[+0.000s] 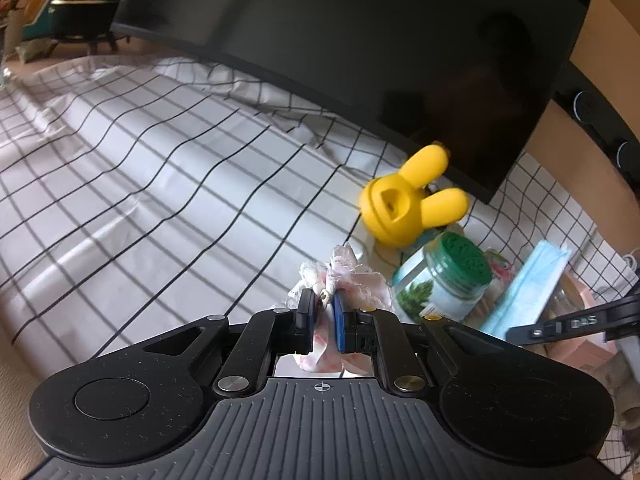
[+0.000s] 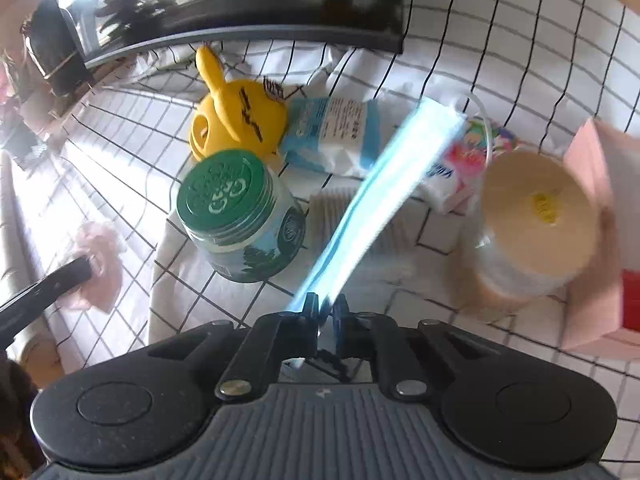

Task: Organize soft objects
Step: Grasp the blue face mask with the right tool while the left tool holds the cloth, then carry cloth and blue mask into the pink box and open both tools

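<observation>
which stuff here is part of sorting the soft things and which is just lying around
In the job:
- pink lace scrunchie, clamped in the left hand-held gripper
- blue face mask, clamped in the right hand-held gripper
- tissue packs, soft, probably next

Lying about:
- yellow rabbit toy
- green-lidded jar
- monitor
- cream-lidded tub
- pink box

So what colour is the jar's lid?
Green, on the jar's lid; the right wrist view shows it best.

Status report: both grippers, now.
Left gripper shut on pink lace cloth. Right gripper shut on blue face mask. Green-lidded jar close alongside.
</observation>
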Demonstrator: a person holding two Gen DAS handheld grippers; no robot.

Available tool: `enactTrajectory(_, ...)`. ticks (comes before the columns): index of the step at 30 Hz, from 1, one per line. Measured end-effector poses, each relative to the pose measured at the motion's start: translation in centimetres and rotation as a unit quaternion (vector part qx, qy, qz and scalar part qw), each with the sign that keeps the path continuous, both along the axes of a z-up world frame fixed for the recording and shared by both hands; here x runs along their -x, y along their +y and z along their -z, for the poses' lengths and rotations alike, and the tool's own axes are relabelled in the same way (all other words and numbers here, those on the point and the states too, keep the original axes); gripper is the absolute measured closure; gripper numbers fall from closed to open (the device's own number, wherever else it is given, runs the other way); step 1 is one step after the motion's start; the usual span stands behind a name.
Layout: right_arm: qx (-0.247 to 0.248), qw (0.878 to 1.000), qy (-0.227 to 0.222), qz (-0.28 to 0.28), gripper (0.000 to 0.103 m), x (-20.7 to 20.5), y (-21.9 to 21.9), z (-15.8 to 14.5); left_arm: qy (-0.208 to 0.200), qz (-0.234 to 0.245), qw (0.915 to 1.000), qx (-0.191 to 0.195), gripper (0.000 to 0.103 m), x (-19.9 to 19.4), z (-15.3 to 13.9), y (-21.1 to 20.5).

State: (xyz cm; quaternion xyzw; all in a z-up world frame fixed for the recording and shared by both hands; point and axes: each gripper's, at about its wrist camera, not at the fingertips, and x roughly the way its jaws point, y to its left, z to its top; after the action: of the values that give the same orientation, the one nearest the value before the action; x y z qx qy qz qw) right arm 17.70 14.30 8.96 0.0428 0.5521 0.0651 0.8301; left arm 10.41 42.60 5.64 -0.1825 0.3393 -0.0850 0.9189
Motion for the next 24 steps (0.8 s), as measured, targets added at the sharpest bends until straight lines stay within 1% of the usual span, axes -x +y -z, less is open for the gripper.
enactTrajectory(4, -0.005, 1.000, -0.017, -0.018, 0.097, 0.1, -1.2, -3.2, -0.007, 0.008, 0.9999, 0.007, 0.091, -1.2, -1.2, -0.6)
enactTrajectory(8, -0.007, 0.999, -0.037, -0.032, 0.097, -0.7, -1.7, -6.5, -0.009, 0.019, 0.9997, -0.012, 0.091, -2.9, -2.8, -1.4)
enactTrajectory(10, -0.014, 0.998, -0.049, -0.034, 0.097, -1.0, -2.1, -8.3, -0.013, 0.022, 0.9996, -0.015, 0.091, -3.7, -3.9, -1.7)
enactTrajectory(13, -0.015, 0.998, -0.047, -0.048, 0.097, -1.6, -2.1, -9.4, -0.022, 0.022, 0.9994, -0.017, 0.091, -4.4, -5.3, -2.3)
enactTrajectory(15, -0.013, 0.998, -0.046, -0.043, 0.091, -1.3, -2.4, -9.1, -0.029, 0.018, 0.9993, -0.015, 0.091, -4.5, -5.9, -2.5)
enactTrajectory(16, -0.010, 0.998, -0.042, -0.040, 0.078, -1.1, -2.3, -8.4, -0.030, 0.014, 0.9993, -0.015, 0.091, -4.4, -6.0, -2.7)
enactTrajectory(17, -0.006, 0.999, -0.042, -0.031, 0.057, -0.8, -2.4, -7.7, -0.030, 0.012, 0.9994, -0.013, 0.091, -4.3, -6.0, -2.7)
enactTrajectory(19, 0.014, 0.998, -0.055, -0.009, 0.034, 0.3, -2.1, -5.9, -0.026, 0.010, 0.9996, -0.008, 0.090, -3.8, -5.8, -2.7)
enactTrajectory(21, 0.022, 0.998, -0.066, 0.010, 0.033, 1.5, -1.6, -4.0, -0.017, 0.008, 0.9998, -0.005, 0.090, -3.4, -5.0, -2.4)
enactTrajectory(22, 0.018, 0.998, -0.063, 0.016, 0.033, 1.8, -1.4, -3.1, -0.011, 0.007, 0.9999, -0.009, 0.090, -3.2, -4.5, -2.3)
enactTrajectory(24, 0.009, 0.998, -0.051, 0.034, 0.033, 1.9, -0.9, -1.1, 0.000, 0.004, 0.9995, -0.031, 0.090, -2.9, -3.4, -2.1)
